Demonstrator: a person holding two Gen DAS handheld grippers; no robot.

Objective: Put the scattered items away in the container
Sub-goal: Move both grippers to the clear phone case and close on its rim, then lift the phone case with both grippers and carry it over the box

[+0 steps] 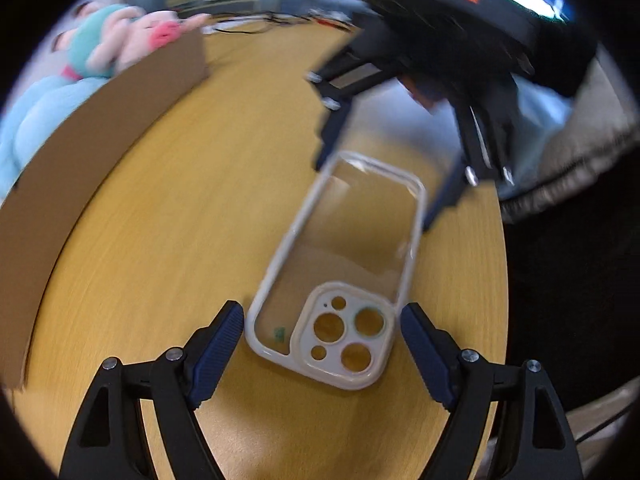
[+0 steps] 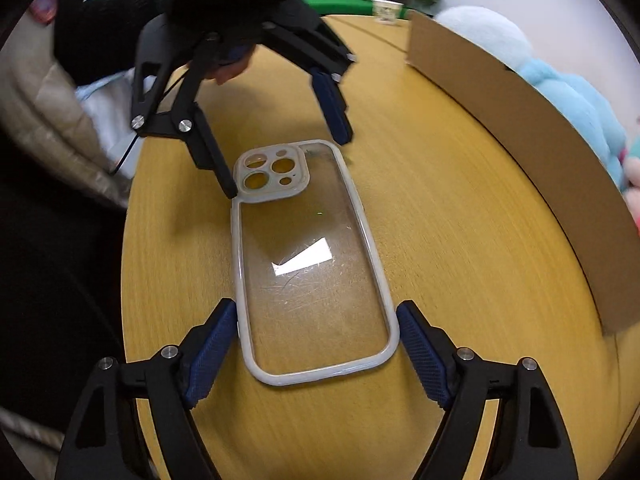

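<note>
A clear phone case (image 1: 340, 272) with a pale grey rim lies flat on the wooden table; it also shows in the right wrist view (image 2: 308, 264). My left gripper (image 1: 322, 332) is open, its pads either side of the case's camera end. My right gripper (image 2: 316, 336) is open, its pads either side of the case's plain end. Each gripper shows in the other's view: the right gripper (image 1: 372, 184) and the left gripper (image 2: 288, 164). A brown cardboard box (image 1: 80, 168) stands beside the case, also in the right wrist view (image 2: 532, 136).
Soft toys (image 1: 112, 40) in light blue and pink lie in or behind the box, also seen in the right wrist view (image 2: 560, 92). A paper cup (image 2: 386, 10) stands at the table's far end. The table edge (image 2: 128, 264) runs close to the case.
</note>
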